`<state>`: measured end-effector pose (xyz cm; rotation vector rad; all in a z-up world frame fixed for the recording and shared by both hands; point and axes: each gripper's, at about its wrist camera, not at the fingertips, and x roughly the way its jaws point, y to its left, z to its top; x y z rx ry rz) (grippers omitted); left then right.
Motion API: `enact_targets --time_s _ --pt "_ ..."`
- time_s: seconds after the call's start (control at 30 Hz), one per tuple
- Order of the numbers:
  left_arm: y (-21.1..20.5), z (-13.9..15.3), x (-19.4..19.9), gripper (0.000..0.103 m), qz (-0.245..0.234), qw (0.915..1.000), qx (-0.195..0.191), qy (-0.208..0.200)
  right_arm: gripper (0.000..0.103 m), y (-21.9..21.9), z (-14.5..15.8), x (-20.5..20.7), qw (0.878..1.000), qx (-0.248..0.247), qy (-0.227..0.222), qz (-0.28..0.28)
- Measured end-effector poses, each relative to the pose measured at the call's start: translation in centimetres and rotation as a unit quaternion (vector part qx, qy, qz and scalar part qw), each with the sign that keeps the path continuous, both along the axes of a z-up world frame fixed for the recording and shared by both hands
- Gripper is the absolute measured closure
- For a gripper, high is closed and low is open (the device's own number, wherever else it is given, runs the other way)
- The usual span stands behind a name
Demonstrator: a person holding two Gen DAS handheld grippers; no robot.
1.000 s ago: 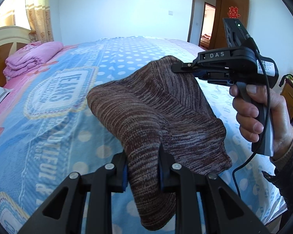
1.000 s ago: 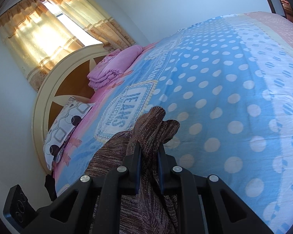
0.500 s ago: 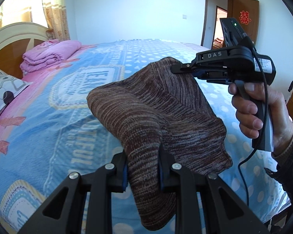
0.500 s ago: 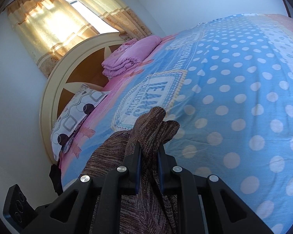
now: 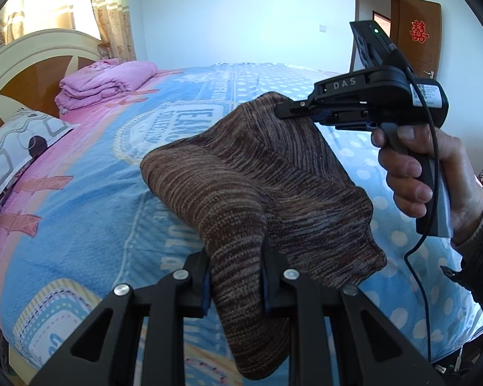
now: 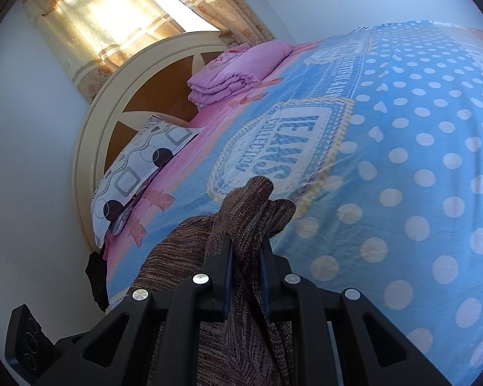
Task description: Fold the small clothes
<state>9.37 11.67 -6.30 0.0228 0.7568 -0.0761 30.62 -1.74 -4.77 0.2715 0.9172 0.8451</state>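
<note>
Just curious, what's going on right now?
Left gripper and right gripper both shut on brown striped knit garment. Garment held above blue polka-dot bedspread. Nothing obstructing.

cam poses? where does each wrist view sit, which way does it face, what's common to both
Left wrist: on the left gripper, facing across the bed toward the door; the right hand and right gripper show.
Right wrist: on the right gripper, tilted, facing the headboard and curtains; only its own jaws show.
Shared: brown knit garment, pink folded blanket, patterned pillow.
</note>
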Motion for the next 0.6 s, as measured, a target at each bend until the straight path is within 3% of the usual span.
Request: enact_targets --time_s 0.6 --pt "2.8 -2.9 -1.1 0.079 0.033 0.999 -0.006 0.029 0.089 4.8 -3.1 0.2 0.999 -0.032 0.019 0.036"
